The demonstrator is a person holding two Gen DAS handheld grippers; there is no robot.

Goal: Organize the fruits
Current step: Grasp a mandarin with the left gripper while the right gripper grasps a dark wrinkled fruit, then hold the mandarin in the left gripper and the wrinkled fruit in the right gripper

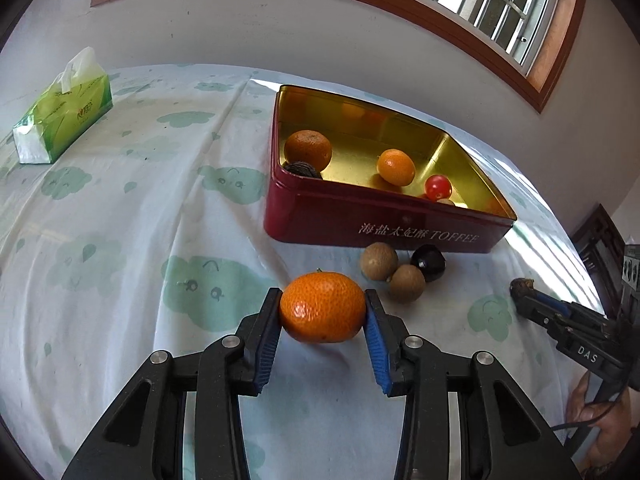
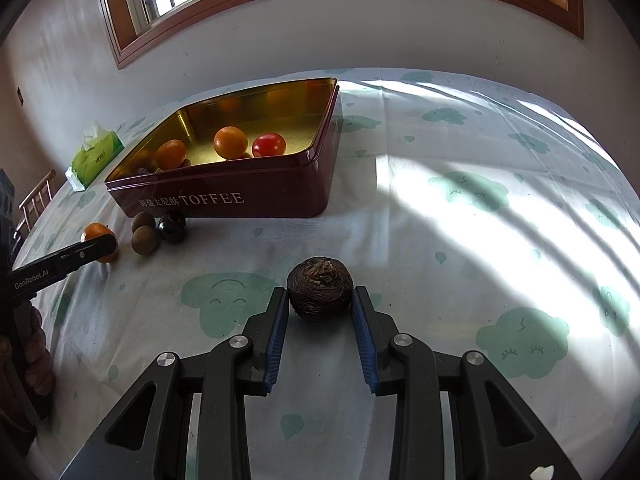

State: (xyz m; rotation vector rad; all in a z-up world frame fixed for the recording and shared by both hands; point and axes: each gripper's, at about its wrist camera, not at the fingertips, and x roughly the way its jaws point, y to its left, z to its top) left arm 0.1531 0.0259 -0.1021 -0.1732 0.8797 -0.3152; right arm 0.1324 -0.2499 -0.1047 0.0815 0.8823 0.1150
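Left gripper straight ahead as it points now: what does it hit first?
The left gripper already has the orange between its fingers. Beyond that, probably the red tin, its near wall; the brown fruits sit slightly right. Depth is uncertain.

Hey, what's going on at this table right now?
Someone is sorting fruit into a red toffee tin with two handheld grippers. The left gripper grips a tangerine on the tablecloth; the right gripper brackets a dark wrinkled fruit. Two oranges and a tomato already sit inside the tin; three small fruits wait outside it.
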